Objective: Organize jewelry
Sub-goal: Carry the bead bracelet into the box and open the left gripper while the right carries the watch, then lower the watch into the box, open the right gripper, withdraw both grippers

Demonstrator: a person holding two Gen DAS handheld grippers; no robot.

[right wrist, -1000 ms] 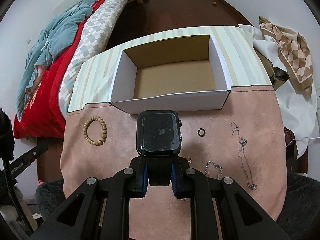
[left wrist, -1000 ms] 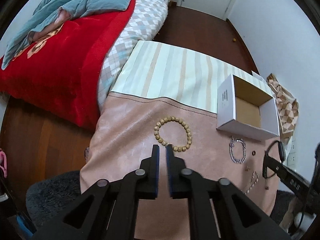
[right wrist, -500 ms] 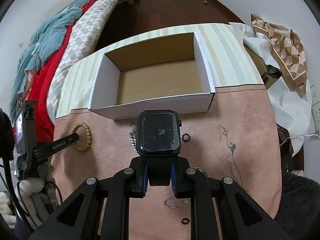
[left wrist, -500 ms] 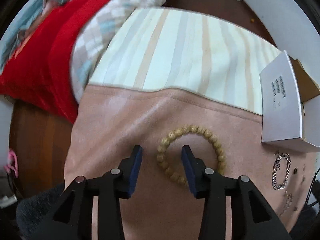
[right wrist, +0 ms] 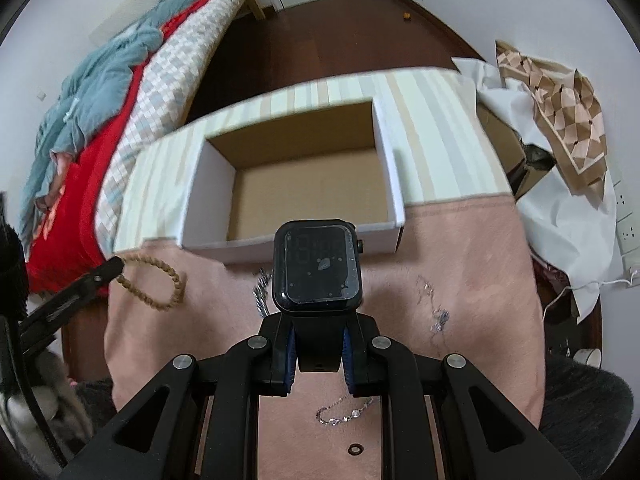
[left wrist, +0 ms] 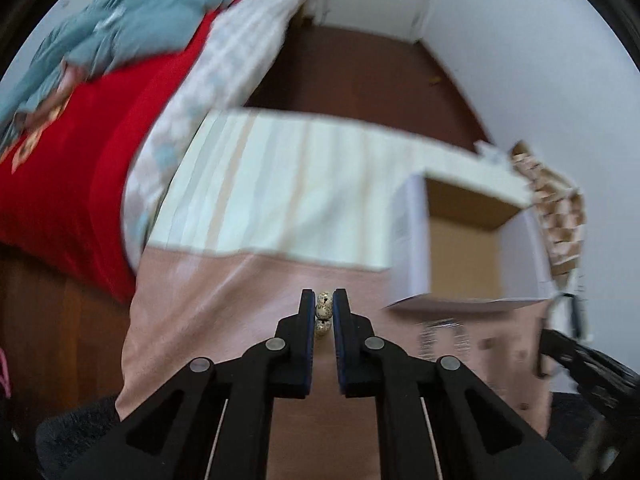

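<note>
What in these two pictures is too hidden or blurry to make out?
- Left wrist view: motion blur smears the chain bracelet.
- Left wrist view: the left gripper hides most of the bead bracelet.
- Right wrist view: the smartwatch covers that bracelet; its strap sits hidden inside the right gripper.

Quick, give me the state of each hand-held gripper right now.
Left hand-held gripper: closed on the tan wooden bead bracelet.
Right hand-held gripper: closed on the strap of the black square smartwatch.
</note>
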